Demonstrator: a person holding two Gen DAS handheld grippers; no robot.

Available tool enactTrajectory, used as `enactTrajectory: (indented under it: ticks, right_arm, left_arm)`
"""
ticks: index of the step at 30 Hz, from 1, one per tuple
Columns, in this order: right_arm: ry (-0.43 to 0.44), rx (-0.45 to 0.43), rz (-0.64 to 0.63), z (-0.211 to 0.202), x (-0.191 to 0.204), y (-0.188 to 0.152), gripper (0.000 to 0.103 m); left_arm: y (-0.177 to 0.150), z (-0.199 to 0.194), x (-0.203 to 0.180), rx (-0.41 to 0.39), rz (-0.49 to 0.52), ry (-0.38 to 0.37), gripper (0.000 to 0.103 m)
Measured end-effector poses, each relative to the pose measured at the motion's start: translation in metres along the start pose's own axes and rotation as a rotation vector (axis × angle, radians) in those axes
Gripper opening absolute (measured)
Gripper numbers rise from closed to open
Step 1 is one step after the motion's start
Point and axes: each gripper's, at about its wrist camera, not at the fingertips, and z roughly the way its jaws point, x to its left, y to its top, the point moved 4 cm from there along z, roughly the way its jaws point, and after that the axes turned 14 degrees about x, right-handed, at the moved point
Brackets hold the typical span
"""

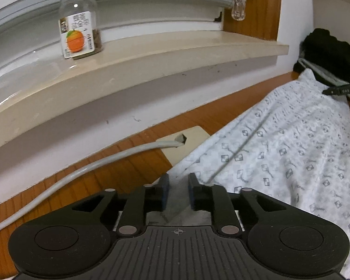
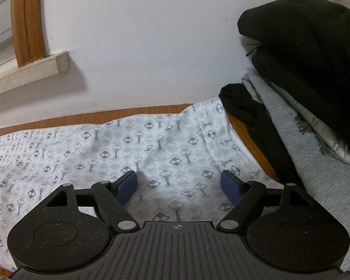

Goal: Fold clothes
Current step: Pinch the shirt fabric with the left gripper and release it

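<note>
**Patterned garment spread on the wooden surface, a gripper at each end**

The white garment printed with small grey checks lies flat along a wooden tabletop, running from the near left corner away to the far right, close under the white wall. Its near corner sits between the fingers of the left gripper, whose blue pads stand a narrow gap apart with the cloth's edge in that gap; the pads do not visibly press on it. This gripper tilts downward toward the table, low over the garment's corner.

The right gripper hovers tilted down over the far end of the same cloth, its jaws spread wide, the fabric lying loose and wrinkled beneath and between the pads with nothing clamped.

Left of the garment's near corner, bare wood is open, crossed by a grey cable that enters a beige cable port partly covered by the cloth. Beyond it the window sill juts over the table's far edge, bearing a clear jar with an orange on its label. At the far right, a pile of black clothes and a grey garment crowds the cloth's end, leaving only a thin strip of wood between.
</note>
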Motion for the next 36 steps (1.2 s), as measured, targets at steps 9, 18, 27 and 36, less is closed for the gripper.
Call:
enactTrajectory:
  ticks: [9,18,27,36]
  right_arm:
    - [0.002,0.000,-0.001,0.000,0.000,0.000,0.080]
    - [0.002,0.000,-0.001,0.000,0.001,0.000,0.080]
    - [0.001,0.000,0.002,-0.001,0.000,-0.001,0.080]
    - [0.003,0.000,0.000,-0.001,0.000,0.000,0.081]
  left_arm:
    - [-0.008,-0.003,0.006,-0.024,-0.038,-0.059,0.029]
    - [-0.008,-0.013,0.001,-0.076,-0.004,0.001,0.001]
    - [0.008,-0.035,0.012,-0.168,-0.059,0.055,0.001]
    - [-0.003,-0.028,0.005,-0.112,-0.078,0.034,0.031]
